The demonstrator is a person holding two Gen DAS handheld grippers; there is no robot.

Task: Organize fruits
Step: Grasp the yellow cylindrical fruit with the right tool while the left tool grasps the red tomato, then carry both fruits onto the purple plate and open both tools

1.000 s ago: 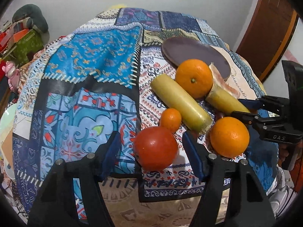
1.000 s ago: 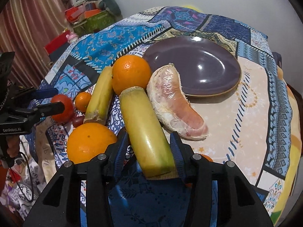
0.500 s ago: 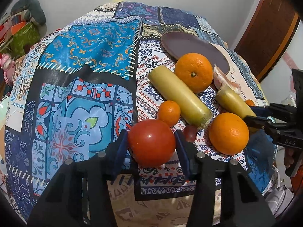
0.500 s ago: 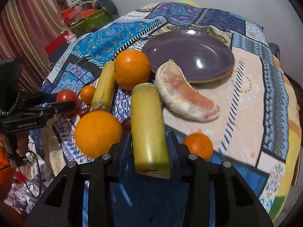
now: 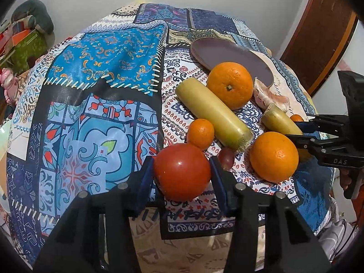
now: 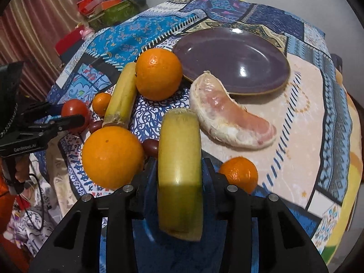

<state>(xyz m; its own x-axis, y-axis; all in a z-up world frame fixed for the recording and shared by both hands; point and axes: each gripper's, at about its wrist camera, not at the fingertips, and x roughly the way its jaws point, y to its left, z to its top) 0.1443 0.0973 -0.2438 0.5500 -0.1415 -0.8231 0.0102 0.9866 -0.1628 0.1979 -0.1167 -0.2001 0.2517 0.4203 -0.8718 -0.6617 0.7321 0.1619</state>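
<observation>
My left gripper [image 5: 182, 173] is shut on a red tomato [image 5: 182, 171] at the near edge of the patterned tablecloth. My right gripper [image 6: 179, 173] is shut on a yellow-green cane piece [image 6: 179, 170], lifted slightly and pointing toward the purple plate [image 6: 238, 45]. On the cloth lie two big oranges [image 6: 112, 157] [image 6: 159, 74], a second cane piece [image 5: 213, 113], two small tangerines [image 5: 200, 133] [image 6: 238, 174], a peeled pomelo segment [image 6: 229, 116] beside the plate, and two dark grapes [image 5: 226, 155] [image 6: 150, 146].
The table is draped in a patchwork cloth [image 5: 102, 72] that hangs over the near edge. Clutter and a green box [image 6: 113, 11] stand beyond the table on the left, by a striped curtain [image 6: 34, 27]. A wooden door [image 5: 318, 34] is at right.
My left gripper closed on the tomato. My right gripper closed on the cane piece and raised its near end, uncovering a small tangerine beside it.
</observation>
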